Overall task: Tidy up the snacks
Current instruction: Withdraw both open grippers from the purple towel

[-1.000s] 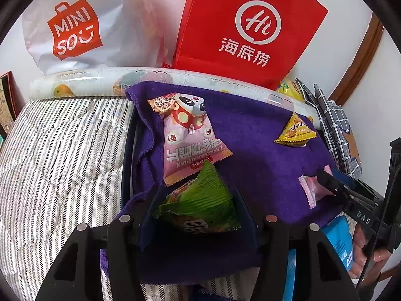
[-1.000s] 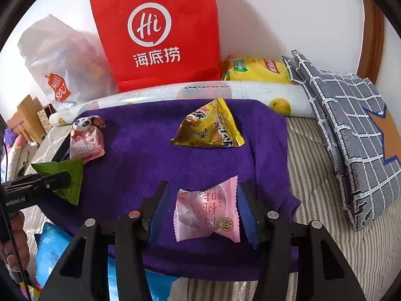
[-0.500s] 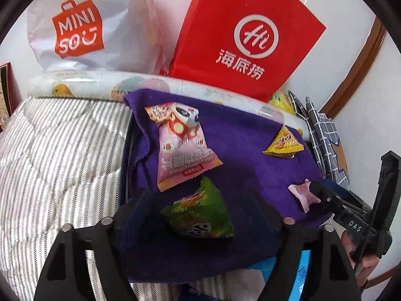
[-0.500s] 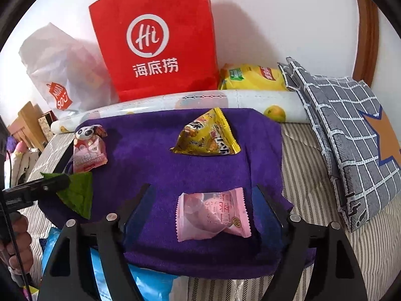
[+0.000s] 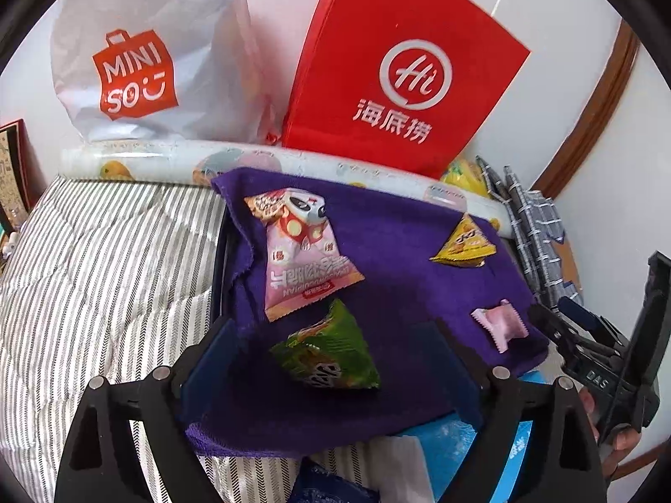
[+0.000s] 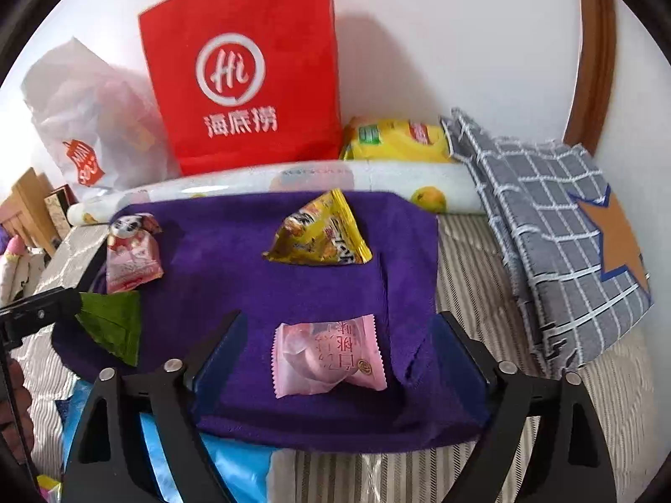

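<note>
**Desk:** Where do the snacks lie, and what are the tools doing?

**Photographer:** Four packets rest on the purple fleece cloth (image 6: 235,251) spread over a striped bed. The green triangular foil packet (image 5: 327,352) sits between the spread fingers of the left gripper (image 5: 335,360), untouched by either. The pale pink crimped-edge pastry wrapper (image 6: 329,356) sits likewise inside the right gripper (image 6: 335,356), jaws wide, nothing held.

**Desk:** What could go wrong?

**Photographer:** My judgement: both packets are puffed, slick film, so a closing jaw could squeeze one sideways and out, or crush what is inside. The cloth is loose and rucked at its near edge; a low finger could snag it and drag every packet along. The green one lies just below the pink panda-print bag (image 5: 302,255), near enough that a nudge might shift both.

**Desk:** And around them?

**Photographer:** The yellow triangular foil packet (image 6: 321,232) lies farther back, well apart. Behind the cloth runs a fruit-printed white roll (image 6: 293,180), then a red paper bag (image 6: 247,71) and a white plastic shopping bag (image 5: 146,54) against the wall. A grey checked cushion (image 6: 545,226) crowds the right side. Blue plastic packaging (image 6: 235,469) pokes out under the cloth's near edge, close beneath both tools.
</note>
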Tool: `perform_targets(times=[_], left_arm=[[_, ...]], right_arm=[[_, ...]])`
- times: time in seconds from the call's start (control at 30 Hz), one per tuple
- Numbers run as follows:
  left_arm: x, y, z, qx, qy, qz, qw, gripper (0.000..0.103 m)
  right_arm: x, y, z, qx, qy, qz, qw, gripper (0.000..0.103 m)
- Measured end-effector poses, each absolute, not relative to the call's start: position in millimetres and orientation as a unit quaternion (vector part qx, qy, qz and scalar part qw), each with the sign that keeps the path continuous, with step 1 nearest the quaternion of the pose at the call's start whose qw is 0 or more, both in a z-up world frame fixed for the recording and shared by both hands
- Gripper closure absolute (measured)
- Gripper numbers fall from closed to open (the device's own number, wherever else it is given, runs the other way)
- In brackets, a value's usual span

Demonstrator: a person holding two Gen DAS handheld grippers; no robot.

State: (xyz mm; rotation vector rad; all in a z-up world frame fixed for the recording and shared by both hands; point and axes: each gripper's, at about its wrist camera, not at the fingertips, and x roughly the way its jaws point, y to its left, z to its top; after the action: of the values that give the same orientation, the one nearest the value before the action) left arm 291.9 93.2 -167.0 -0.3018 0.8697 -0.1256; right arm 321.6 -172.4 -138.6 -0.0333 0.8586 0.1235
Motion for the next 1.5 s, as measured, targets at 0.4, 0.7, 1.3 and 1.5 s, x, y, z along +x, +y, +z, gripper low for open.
perform_targets(times=[0.4, 0.7, 1.3, 1.5], left_arm=[[266.3, 95.6, -125.8, -0.100, 0.354, -0.041, 0.929, 0.014], [204.1, 97.2, -115.1, -0.069, 0.377, -0.047, 0.922, 0.014], [117.6, 103.0, -130.5, -0.089, 0.394, -0.053, 0.913, 0.013], [128.2, 103.6, -149.3, -0.100, 0.415, -0.058, 0.902, 0.013]], right_arm=[[216.0, -173.5, -80.2, 0.000, 0.356, 0.046, 0.933, 0.012], [153.5, -162.1, -79.2, -0.003, 0.357, 0.059, 0.932, 0.012], [114.0, -132.3, -146.1, -0.005, 0.423, 0.098, 0.901, 0.021], [127.8, -130.1, -172.6, -0.013, 0.457, 0.102, 0.884, 0.023]])
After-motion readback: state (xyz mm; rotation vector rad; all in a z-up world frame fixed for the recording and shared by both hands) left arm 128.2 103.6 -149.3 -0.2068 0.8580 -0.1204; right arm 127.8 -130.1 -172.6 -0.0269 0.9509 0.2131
